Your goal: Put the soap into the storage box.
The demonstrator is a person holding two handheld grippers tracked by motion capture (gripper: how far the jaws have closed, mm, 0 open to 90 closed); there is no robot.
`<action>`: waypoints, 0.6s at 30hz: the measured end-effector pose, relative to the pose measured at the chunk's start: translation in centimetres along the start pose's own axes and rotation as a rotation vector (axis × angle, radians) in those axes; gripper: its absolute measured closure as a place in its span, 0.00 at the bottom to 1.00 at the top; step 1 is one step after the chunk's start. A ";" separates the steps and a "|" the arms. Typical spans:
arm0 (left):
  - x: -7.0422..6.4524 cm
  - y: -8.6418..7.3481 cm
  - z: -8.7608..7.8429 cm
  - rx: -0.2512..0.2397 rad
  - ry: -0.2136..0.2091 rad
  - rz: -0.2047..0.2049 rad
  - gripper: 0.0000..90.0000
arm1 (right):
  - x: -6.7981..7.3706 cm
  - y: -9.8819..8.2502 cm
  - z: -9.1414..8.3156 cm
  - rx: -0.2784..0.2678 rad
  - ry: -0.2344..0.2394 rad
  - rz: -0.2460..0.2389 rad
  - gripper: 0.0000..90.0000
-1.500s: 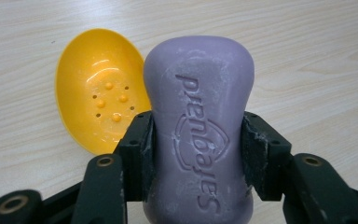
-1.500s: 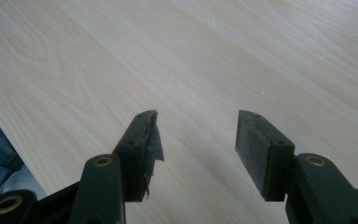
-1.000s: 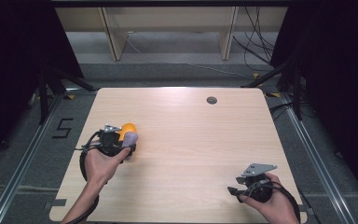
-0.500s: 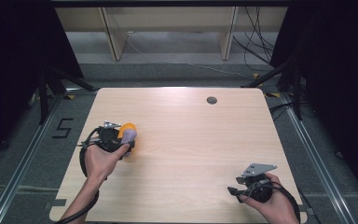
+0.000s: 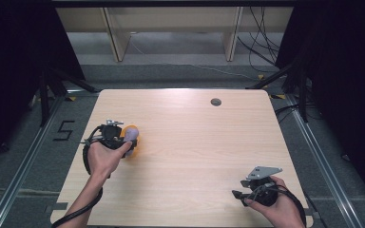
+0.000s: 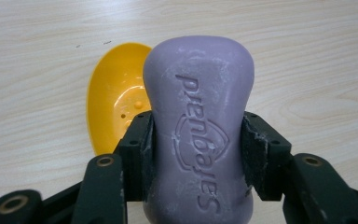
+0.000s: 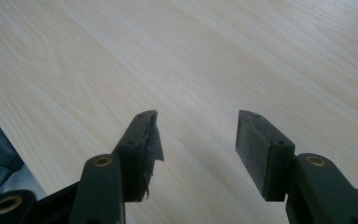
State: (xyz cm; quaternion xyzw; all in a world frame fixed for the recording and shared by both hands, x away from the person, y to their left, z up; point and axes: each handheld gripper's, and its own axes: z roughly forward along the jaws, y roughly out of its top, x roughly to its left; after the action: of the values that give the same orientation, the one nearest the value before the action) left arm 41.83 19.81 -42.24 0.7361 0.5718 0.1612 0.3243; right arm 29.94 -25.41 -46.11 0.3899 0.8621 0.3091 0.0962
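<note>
A purple bar of soap (image 6: 199, 135) with embossed lettering sits clamped between the jaws of my left gripper (image 6: 196, 144). Just beyond and partly under it lies a yellow soap dish (image 6: 114, 102) on the wooden table. From above, the left gripper (image 5: 123, 137) is at the table's left side, with the soap (image 5: 129, 135) over the yellow dish (image 5: 134, 148). My right gripper (image 7: 196, 140) is open above bare wood, nothing between its jaws; in the high view the right gripper (image 5: 240, 194) rests near the table's front right corner.
The light wooden table (image 5: 195, 142) has a small dark round cap (image 5: 216, 101) near its far edge. Grey floor, metal rails and dark stands surround it. A "5" (image 5: 63, 130) is marked on the floor at the left.
My left gripper with the soap has shifted slightly away from me and to the left over the yellow dish. The right gripper has stayed where it was.
</note>
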 end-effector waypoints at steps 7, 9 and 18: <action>0.7 0.4 0.6 0.020 0.018 -0.029 0.55 | 0.0 0.0 0.1 -0.001 -0.004 -0.005 0.54; 0.8 0.6 0.7 0.020 0.026 -0.043 0.55 | -0.1 0.0 0.1 -0.003 -0.004 -0.008 0.54; 1.4 1.2 1.8 0.052 0.057 -0.052 0.55 | -0.1 0.0 0.1 -0.002 -0.001 -0.008 0.54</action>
State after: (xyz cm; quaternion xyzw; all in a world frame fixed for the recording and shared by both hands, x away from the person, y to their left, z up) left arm 44.18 20.40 -42.97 0.7243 0.6039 0.1588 0.2925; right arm 30.02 -25.42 -46.18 0.3867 0.8631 0.3096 0.0982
